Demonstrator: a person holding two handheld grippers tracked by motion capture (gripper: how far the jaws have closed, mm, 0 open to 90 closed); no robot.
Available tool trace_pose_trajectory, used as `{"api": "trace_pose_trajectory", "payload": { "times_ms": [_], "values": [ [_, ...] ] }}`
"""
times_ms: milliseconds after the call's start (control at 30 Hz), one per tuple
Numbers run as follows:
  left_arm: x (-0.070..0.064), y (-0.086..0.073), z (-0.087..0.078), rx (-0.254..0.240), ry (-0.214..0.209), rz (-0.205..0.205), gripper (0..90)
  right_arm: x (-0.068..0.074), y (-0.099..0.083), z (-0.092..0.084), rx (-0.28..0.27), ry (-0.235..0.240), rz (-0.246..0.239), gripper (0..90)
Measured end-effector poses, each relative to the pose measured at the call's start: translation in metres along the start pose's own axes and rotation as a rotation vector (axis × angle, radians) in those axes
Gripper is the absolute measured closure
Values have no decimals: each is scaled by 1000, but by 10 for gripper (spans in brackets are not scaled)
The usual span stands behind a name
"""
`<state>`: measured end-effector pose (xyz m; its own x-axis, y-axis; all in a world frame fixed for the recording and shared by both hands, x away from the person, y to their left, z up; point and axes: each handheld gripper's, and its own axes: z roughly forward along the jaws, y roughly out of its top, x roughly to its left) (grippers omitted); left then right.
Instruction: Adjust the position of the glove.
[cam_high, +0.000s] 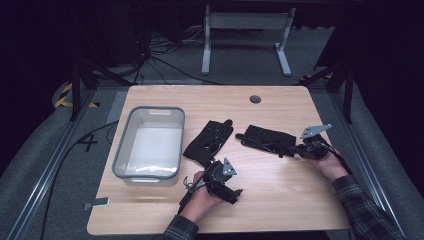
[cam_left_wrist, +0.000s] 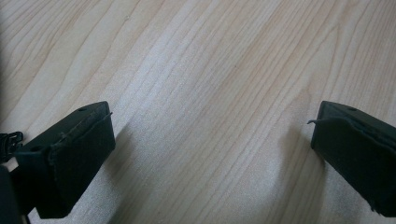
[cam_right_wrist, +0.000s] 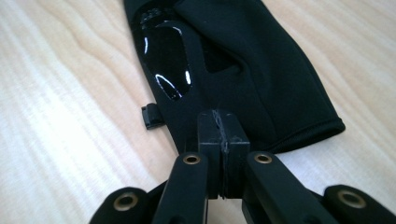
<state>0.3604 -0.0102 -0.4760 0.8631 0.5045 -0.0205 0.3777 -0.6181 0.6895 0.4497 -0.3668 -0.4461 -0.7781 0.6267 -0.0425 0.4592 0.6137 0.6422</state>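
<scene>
The right gripper (cam_right_wrist: 219, 128) is clamped shut on the cuff of one glove (cam_right_wrist: 243, 60), which lies flat on the table (cam_high: 280, 200), well right of the bin (cam_high: 122, 145). The other glove (cam_high: 209, 141) lies just right of the bin. The left gripper (cam_left_wrist: 212, 154) gapes wide over bare wood, holding nothing.

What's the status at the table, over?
Right gripper shut on right glove cuff. Left gripper open, empty. Left glove and bin untouched. Nothing blocking.
</scene>
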Motion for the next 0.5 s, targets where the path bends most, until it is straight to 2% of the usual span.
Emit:
{"api": "trace_pose_trajectory", "payload": {
  "times_ms": [367,500],
  "values": [
    [0,0,0,0,0,0,0,18,-13,-12,4,40,-10,900],
    [0,0,0,0,0,0,0,30,-19,-18,10,58,-20,900]
  ]
}}
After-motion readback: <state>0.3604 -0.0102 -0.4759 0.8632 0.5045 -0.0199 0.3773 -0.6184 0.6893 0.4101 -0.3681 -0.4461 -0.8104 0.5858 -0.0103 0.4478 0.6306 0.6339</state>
